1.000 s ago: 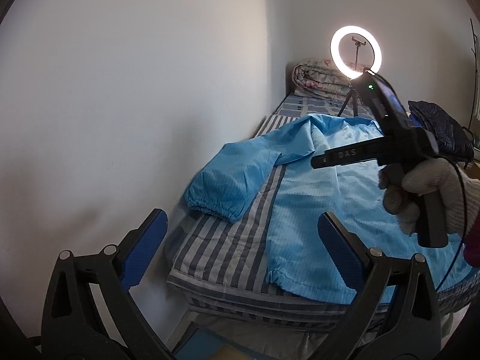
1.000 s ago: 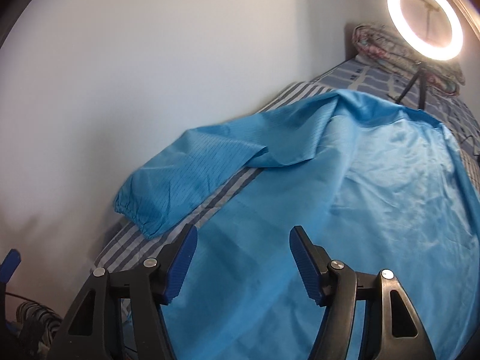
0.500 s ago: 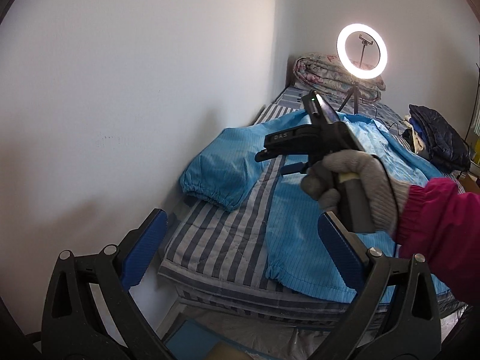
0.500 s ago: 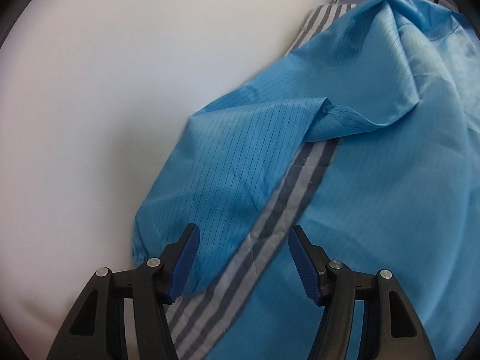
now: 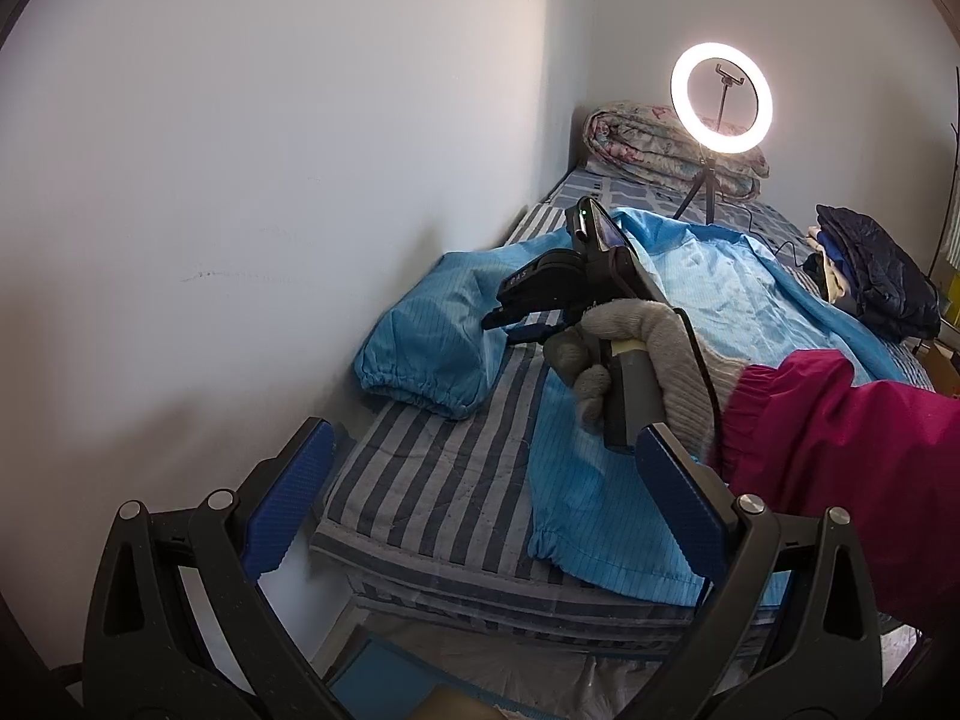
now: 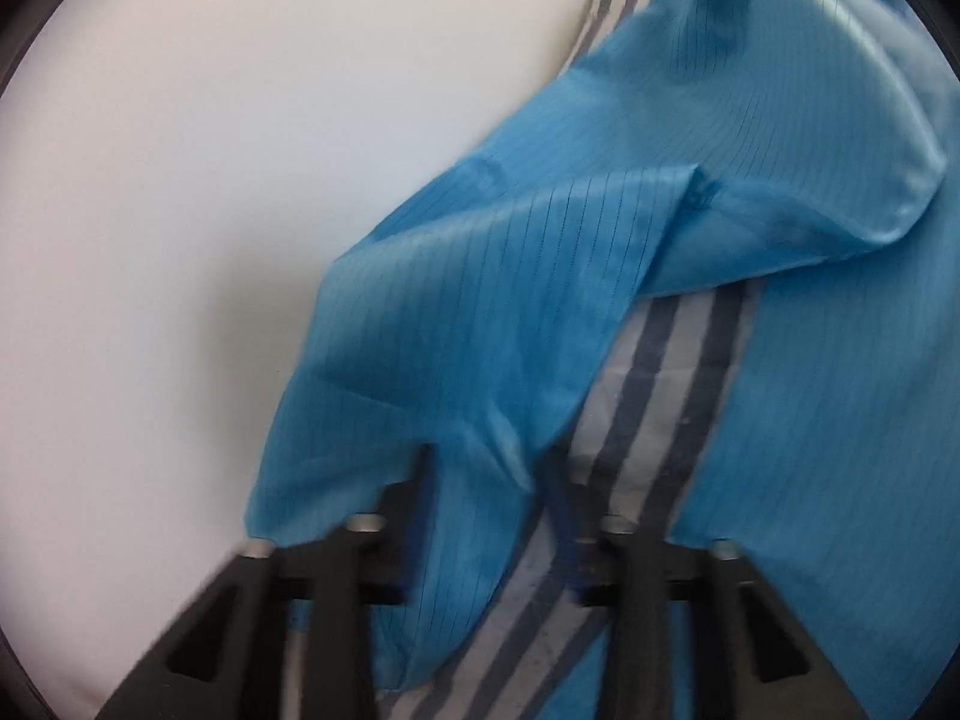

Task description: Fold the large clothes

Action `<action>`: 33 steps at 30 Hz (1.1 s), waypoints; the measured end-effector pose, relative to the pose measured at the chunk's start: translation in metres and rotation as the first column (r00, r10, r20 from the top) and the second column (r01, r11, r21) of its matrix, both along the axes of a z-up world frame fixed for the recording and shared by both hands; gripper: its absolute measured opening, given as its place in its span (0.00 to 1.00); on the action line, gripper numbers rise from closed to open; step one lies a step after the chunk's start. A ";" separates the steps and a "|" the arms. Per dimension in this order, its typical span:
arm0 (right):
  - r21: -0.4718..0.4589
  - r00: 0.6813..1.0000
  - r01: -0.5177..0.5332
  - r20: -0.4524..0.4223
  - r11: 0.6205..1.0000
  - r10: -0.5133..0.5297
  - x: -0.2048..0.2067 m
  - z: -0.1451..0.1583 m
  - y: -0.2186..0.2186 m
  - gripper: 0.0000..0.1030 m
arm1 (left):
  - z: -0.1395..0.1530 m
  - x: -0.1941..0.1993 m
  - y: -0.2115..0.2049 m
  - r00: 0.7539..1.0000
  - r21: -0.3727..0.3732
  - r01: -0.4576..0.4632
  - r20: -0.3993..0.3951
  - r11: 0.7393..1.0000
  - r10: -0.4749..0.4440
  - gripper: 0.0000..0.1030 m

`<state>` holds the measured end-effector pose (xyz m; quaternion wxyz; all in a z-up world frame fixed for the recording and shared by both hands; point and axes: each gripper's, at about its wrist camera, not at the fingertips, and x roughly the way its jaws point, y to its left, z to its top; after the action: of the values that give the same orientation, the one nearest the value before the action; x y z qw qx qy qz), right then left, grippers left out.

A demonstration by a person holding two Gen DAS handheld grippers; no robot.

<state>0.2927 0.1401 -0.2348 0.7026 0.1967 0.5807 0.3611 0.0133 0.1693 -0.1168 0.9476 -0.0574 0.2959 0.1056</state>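
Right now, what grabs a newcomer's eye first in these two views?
The lit ring light glows at the far end of the bed, in front of a rolled quilt. Nearer, a big blue garment lies spread over the striped sheet, one sleeve flung toward the wall. The right tool, held in a gloved hand, has just been closing, with a fold of that sleeve between its fingers.

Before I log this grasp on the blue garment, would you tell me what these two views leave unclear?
- Right wrist view: right gripper, whose jaws have just been closing, is motion-blurred; sleeve fabric lies between its fingers, pad contact unclear.
- Left wrist view: the gloved hand hides the garment's middle.
- Left wrist view: the left gripper blocks the hem's right end.
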 end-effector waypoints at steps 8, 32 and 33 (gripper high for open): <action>0.007 0.998 -0.018 0.065 1.000 0.017 -0.014 0.028 -0.013 0.00 | 0.002 0.000 0.007 1.000 -0.006 -0.022 0.000 1.000 0.022 0.99; -0.187 0.990 0.092 0.123 0.978 -0.070 -0.062 0.047 -0.187 0.00 | -0.015 0.084 -0.010 0.972 -0.244 0.144 -0.148 0.959 -0.184 0.73; -0.175 0.990 0.091 0.120 0.980 -0.070 -0.048 0.035 -0.183 0.01 | -0.023 0.093 -0.010 0.967 -0.275 0.138 -0.171 0.952 -0.190 0.70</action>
<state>0.2446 -0.0434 -0.1999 0.7633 0.1351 0.5618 0.2891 0.1065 0.1588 -0.1394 0.9036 -0.1461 0.4027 -0.0085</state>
